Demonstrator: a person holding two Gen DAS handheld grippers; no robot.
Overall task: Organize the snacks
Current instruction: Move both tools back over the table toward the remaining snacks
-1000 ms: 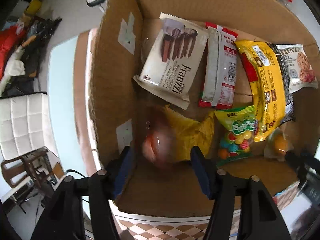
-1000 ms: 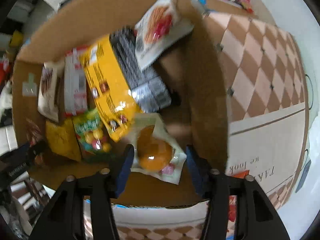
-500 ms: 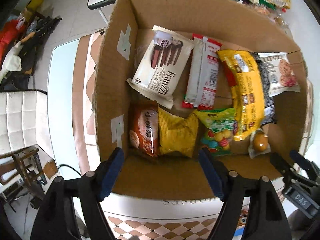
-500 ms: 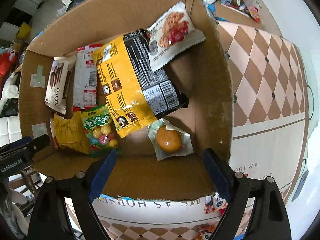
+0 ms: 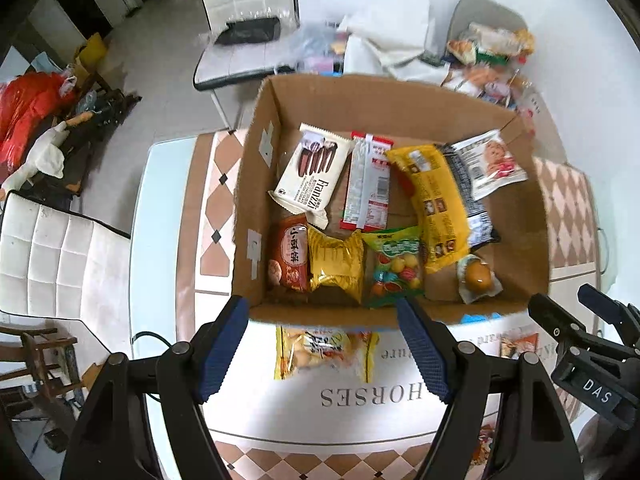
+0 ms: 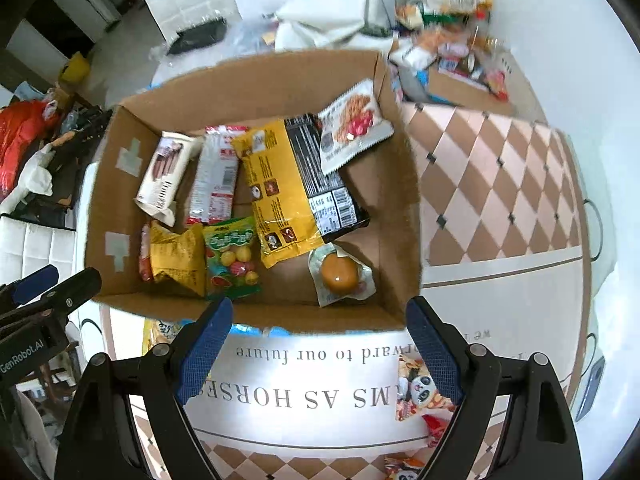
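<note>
An open cardboard box [image 5: 248, 184] [image 6: 400, 200] on the table holds several snack packs: a white Franzzi pack [image 5: 310, 172], a red sausage pack [image 5: 291, 256], a yellow pack [image 5: 336, 266], a green candy bag [image 5: 396, 260] and an orange pastry [image 5: 476, 276] [image 6: 340, 274]. My left gripper [image 5: 324, 312] is open and empty above the box's near wall. My right gripper [image 6: 318, 312] is open and empty, also over the near wall. A yellow snack bag [image 5: 324, 354] lies on the table just in front of the box.
Panda-printed packs [image 6: 416, 392] lie on the table at the near right. A smaller box [image 6: 460, 80] with several snacks stands behind the big box. White chairs [image 5: 52, 256] stand to the left and behind [image 5: 244, 20]. The tablecloth [image 6: 500, 200] is checkered.
Both grippers have let go of their snacks, the red pack and the orange pastry, opened wide, and pulled back and up out of the box.
</note>
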